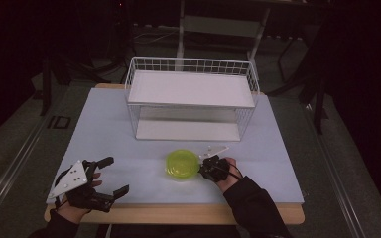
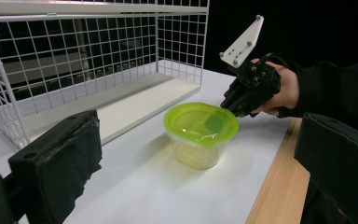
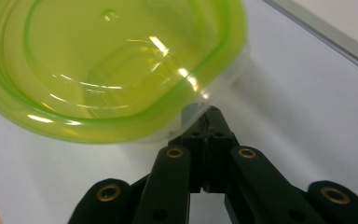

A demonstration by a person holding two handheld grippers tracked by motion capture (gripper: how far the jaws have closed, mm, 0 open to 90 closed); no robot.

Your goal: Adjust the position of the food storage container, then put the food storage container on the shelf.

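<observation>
the clear plastic tub with the lime-green lid [image 1: 182,163] sits on the white table top [image 1: 104,129], just in front of the white wire rack with two shelves [image 1: 191,99]. the right gripper [image 1: 204,167] has its jaws clenched together right at the tub's lid rim; from the right gripper view i can't tell if a sliver of the rim is pinched or the tips just press against the wall under it. the left gripper [image 1: 110,174] waits released, well off to the side. if it's nudging the tub, i'd keep the push low and slow so it slides rather than tips, and aim square at the lower shelf opening.
</observation>
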